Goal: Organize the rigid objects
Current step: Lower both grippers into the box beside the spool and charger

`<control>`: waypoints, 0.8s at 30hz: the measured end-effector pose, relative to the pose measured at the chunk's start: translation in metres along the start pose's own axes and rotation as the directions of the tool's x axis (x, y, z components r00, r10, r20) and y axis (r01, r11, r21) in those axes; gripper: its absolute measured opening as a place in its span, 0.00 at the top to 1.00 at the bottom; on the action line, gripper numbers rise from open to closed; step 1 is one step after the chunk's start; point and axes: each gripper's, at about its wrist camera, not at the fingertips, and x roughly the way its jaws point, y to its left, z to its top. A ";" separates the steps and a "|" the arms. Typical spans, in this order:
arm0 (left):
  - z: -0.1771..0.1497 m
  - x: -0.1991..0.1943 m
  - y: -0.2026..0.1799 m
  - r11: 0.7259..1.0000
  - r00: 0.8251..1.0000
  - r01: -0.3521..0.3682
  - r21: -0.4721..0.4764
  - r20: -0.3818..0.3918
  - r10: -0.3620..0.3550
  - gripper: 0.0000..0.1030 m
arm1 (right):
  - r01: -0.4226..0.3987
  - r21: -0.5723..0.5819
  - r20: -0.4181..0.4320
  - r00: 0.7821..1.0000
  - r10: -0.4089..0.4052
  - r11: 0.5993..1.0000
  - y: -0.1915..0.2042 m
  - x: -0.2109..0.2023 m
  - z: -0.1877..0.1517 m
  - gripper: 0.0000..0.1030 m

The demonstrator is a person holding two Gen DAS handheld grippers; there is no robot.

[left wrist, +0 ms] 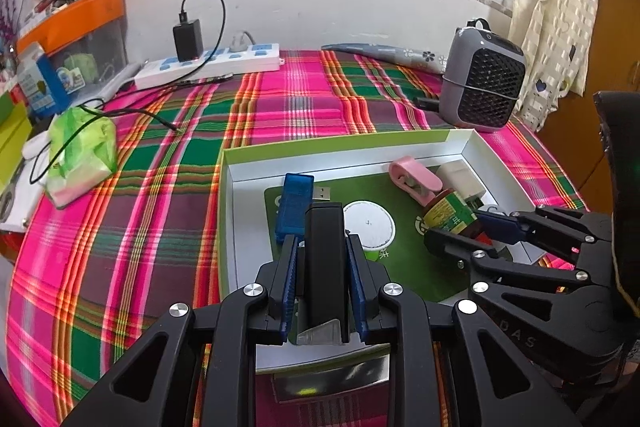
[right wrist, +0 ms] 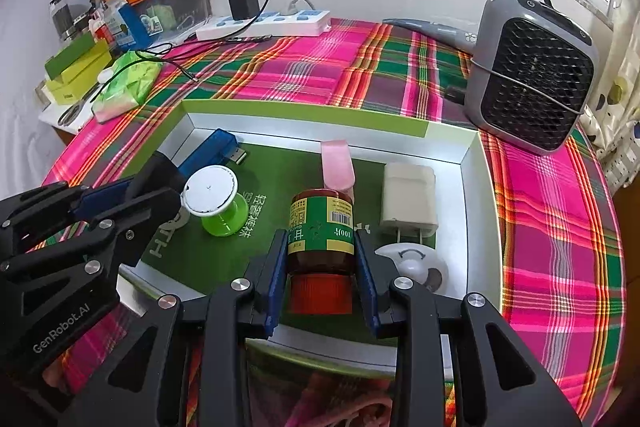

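**Q.** Why are the two objects held as shown?

**A.** Each gripper holds one rigid item over the open box (right wrist: 320,115) on the plaid-covered counter (left wrist: 160,187), presumably to set it down among the items already inside. The left gripper (left wrist: 322,267) has its jaws pinching a black bar-shaped object (left wrist: 324,259) by its two long sides. The right gripper (right wrist: 322,275) has its jaws pinching a brown bottle (right wrist: 322,227) across the body, just above its red cap (right wrist: 320,295). Gripping across the narrow width leaves each object's ends free for placing.

**Q.** Which way do they point?

**A.** The black object's long axis runs along the jaws, away from the camera toward the blue USB stick (left wrist: 294,203) and the white-topped green spool (right wrist: 216,205). The bottle's long axis likewise follows the jaws, cap toward the camera and base toward the pink clip (right wrist: 338,167). Whether the bottle already touches the green liner of the box cannot be told from these views.

**Q.** What else occupies the box?

**A.** A white charger (right wrist: 408,203) lies just beside the bottle, near the right wall.
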 end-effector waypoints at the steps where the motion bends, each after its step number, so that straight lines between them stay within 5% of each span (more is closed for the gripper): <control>1: 0.001 0.000 0.000 1.000 1.000 0.003 -0.001 0.000 -0.003 0.78 | 0.003 -0.001 -0.002 1.000 -0.004 1.000 0.000 0.001 0.000 0.68; 24: 0.002 0.002 0.000 1.000 1.000 -0.008 -0.005 0.012 0.008 0.78 | 0.034 -0.023 0.014 0.999 -0.034 0.999 0.001 0.006 0.000 0.68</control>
